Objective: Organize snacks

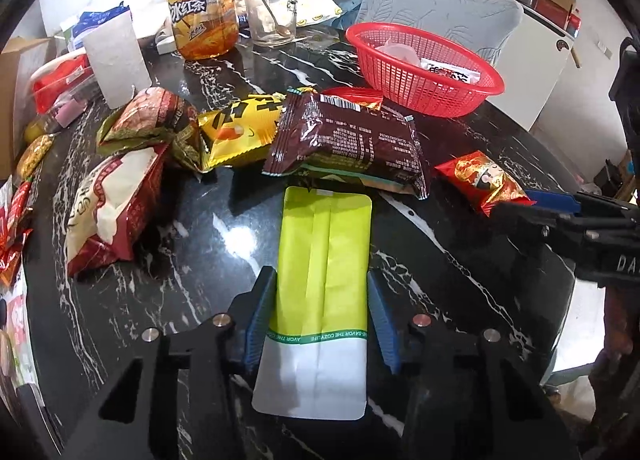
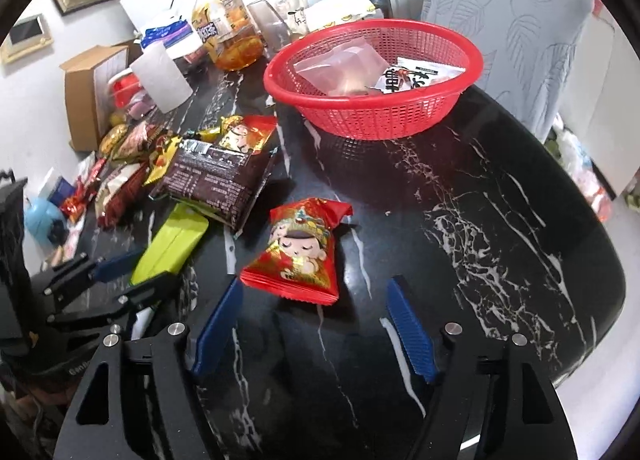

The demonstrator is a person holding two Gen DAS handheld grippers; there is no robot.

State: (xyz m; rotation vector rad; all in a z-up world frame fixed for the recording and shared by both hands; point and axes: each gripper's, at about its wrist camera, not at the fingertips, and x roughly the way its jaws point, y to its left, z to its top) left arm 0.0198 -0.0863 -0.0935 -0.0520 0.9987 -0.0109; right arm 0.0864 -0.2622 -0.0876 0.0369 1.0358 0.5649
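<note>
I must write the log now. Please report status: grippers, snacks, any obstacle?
Left gripper around green pouch. Right gripper open, red packet just ahead. Basket path free.

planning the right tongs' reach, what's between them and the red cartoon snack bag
Only bare black marble table. In the right wrist view the right tongs stand open just short of the red cartoon snack bag, nothing lying between.

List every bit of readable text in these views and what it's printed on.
"冰红茶": label of the iced tea bottle.
"SAVOR THE COZY LIFE", partly hidden: green band on the yellow-green pouch.
"DA", cut off: right tool.
Dark brown packet: print too small.
White packet in the red basket: blurred.
</note>
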